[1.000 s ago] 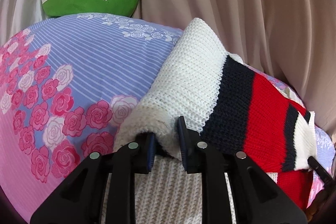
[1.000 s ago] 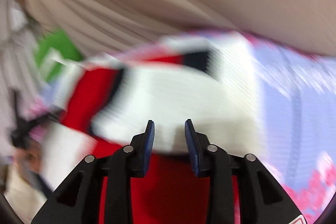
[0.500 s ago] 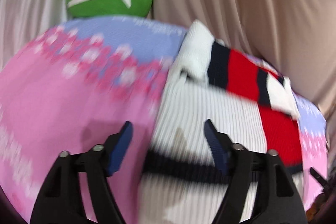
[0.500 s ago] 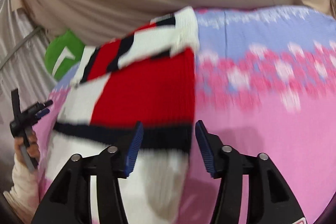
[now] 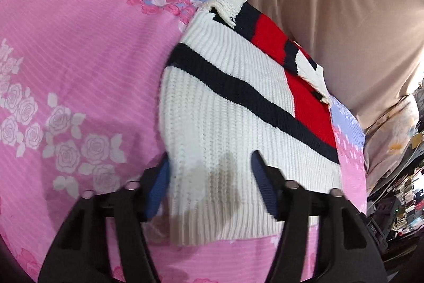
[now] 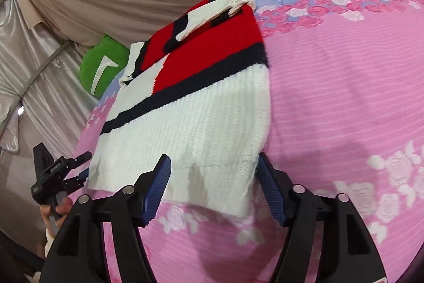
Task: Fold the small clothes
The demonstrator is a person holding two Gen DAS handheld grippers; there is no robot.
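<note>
Sweater: a small knit sweater (image 5: 225,108) in white, red and navy lies flat on the bed, both sleeves already folded in across the far end, the ribbed hem nearest the cameras.
Left gripper: the left gripper (image 5: 209,184) is spread wide, one pad at each side of the hem's left corner, holding nothing.
Right gripper: the right gripper (image 6: 212,182) is likewise spread, pads straddling the hem's right corner, nothing pinched.
Weight: light, by the look of it — a child-size garment that 2 pinches should lift easily.
Stiffness: soft and floppy; the chunky rib knit will sag between 2 held points and drape rather than crease sharply.
Grip: the coarse yarn should give the ribbed pads good purchase, not slip.
Fragility: not breakable, though loose stitches could snag or stretch if pulled hard.
Where to hold: the 2 hem corners, taking both layers at the thick ribbed band — that would let the bottom be carried up over the sleeves in 1 even fold.
Marks: some faint darker patches show on the white knit near the hem; stain or shadow, I cannot tell.
Surface: a pink and lilac bedsheet (image 6: 344,97) printed with roses, soft underneath, so pads will sink a little when pressing down.
Room: beige curtains (image 5: 331,4) hang behind the bed, a green cushion (image 6: 102,65) sits at the far edge, and cluttered shelves (image 5: 397,190) show at the left view's right rim.
</note>
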